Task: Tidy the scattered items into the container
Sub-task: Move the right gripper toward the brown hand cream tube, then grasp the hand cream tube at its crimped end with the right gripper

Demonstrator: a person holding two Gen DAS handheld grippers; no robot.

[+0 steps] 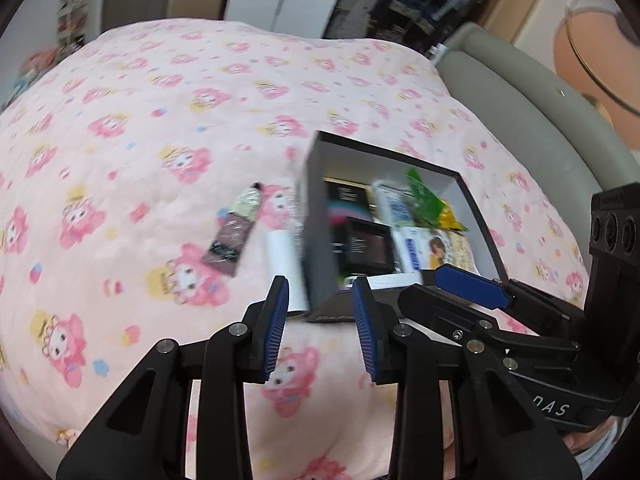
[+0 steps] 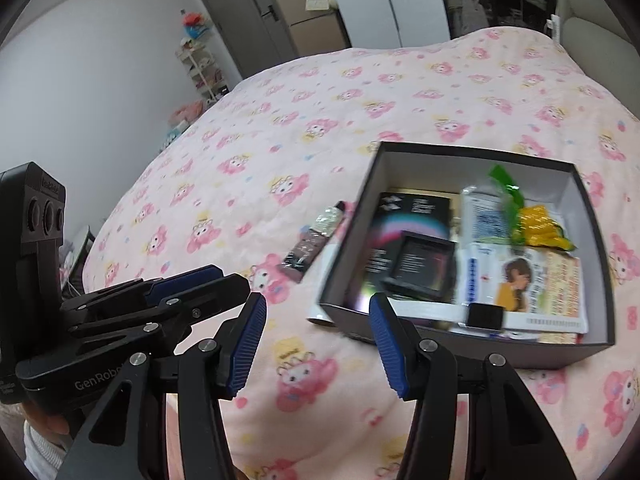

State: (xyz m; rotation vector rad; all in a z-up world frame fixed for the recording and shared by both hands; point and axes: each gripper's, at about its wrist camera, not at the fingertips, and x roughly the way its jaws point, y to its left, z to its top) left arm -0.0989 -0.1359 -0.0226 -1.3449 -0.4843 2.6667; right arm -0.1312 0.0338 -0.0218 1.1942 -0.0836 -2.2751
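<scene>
A dark open box [image 1: 316, 232] [image 2: 596, 216] with white inner walls lies on the pink bed cover and holds several packets, dark cartons and a small black device [image 2: 485, 316]. A brown and cream tube [image 1: 234, 228] [image 2: 314, 238] lies on the cover left of the box. A white item [image 1: 285, 268] [image 2: 320, 314] lies against the box's left wall, partly hidden. My left gripper [image 1: 322, 328] is open and empty, just short of the box's near corner. My right gripper [image 2: 318, 350] is open and empty, near the box's near left corner; it also shows in the left wrist view [image 1: 472, 286].
The pink patterned bed cover [image 1: 140, 140] [image 2: 320, 120] spreads all around the box. A grey padded headboard [image 1: 532, 120] runs along the right. Wardrobes, shelves and a door stand beyond the bed.
</scene>
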